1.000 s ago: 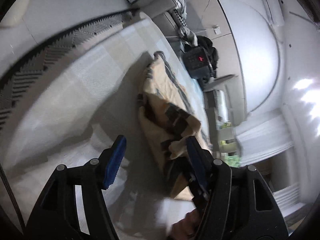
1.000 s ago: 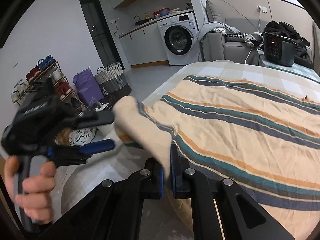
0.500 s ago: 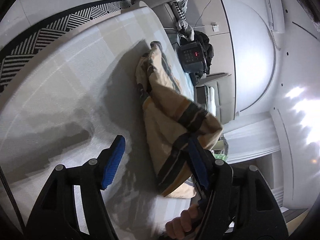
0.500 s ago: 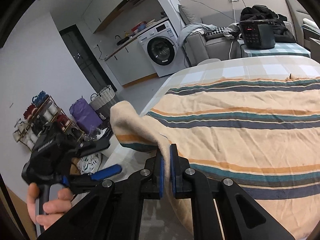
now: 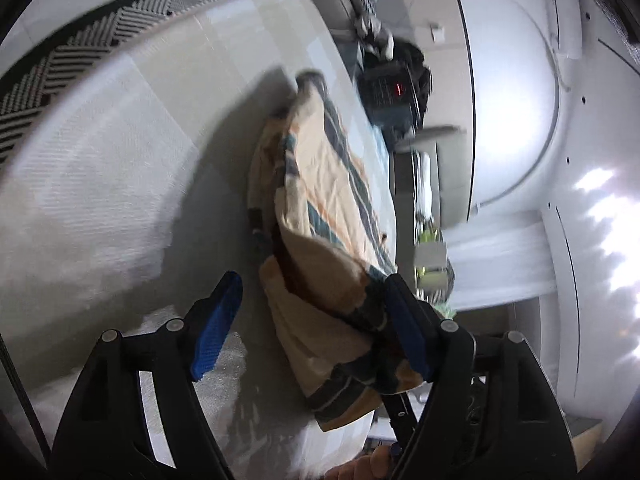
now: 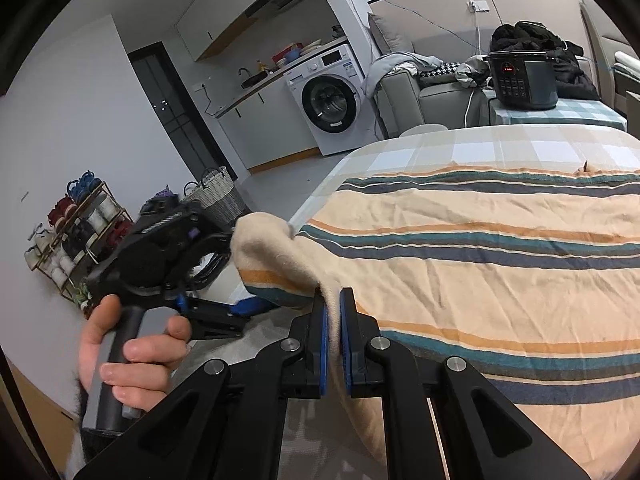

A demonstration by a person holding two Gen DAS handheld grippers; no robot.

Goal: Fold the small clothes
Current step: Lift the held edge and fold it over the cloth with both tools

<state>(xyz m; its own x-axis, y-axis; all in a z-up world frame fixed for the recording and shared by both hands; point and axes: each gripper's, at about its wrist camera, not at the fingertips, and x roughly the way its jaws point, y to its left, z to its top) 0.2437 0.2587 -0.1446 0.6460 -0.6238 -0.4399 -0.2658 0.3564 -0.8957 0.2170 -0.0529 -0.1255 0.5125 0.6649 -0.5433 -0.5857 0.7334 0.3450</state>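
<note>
A cream garment with teal, orange and navy stripes (image 6: pixel 480 272) lies spread on the checked tablecloth (image 6: pixel 440 148). My right gripper (image 6: pixel 333 294) is shut on its near left edge, and a folded corner (image 6: pixel 272 256) bulges up beside it. In the left wrist view that lifted corner (image 5: pixel 332 280) sits between the fingers of my left gripper (image 5: pixel 310 284). The cloth rests against the right pad (image 5: pixel 404 320), and the left pad (image 5: pixel 216 320) stands well clear. The left jaws are opening. A hand (image 6: pixel 132 356) holds the left gripper's handle.
Beyond the table's far edge stand a black pressure cooker (image 6: pixel 520 80), a grey sofa with clothes (image 6: pixel 420 84) and a washing machine (image 6: pixel 328 100). A wicker basket (image 6: pixel 216 196) and a wire rack (image 6: pixel 72 236) stand on the floor to the left. A zigzag rug (image 5: pixel 80 48) lies below the table.
My left gripper has come in closer to the raised corner and its jaws stand wider. The right gripper keeps its hold on the garment's edge and has rolled a little.
</note>
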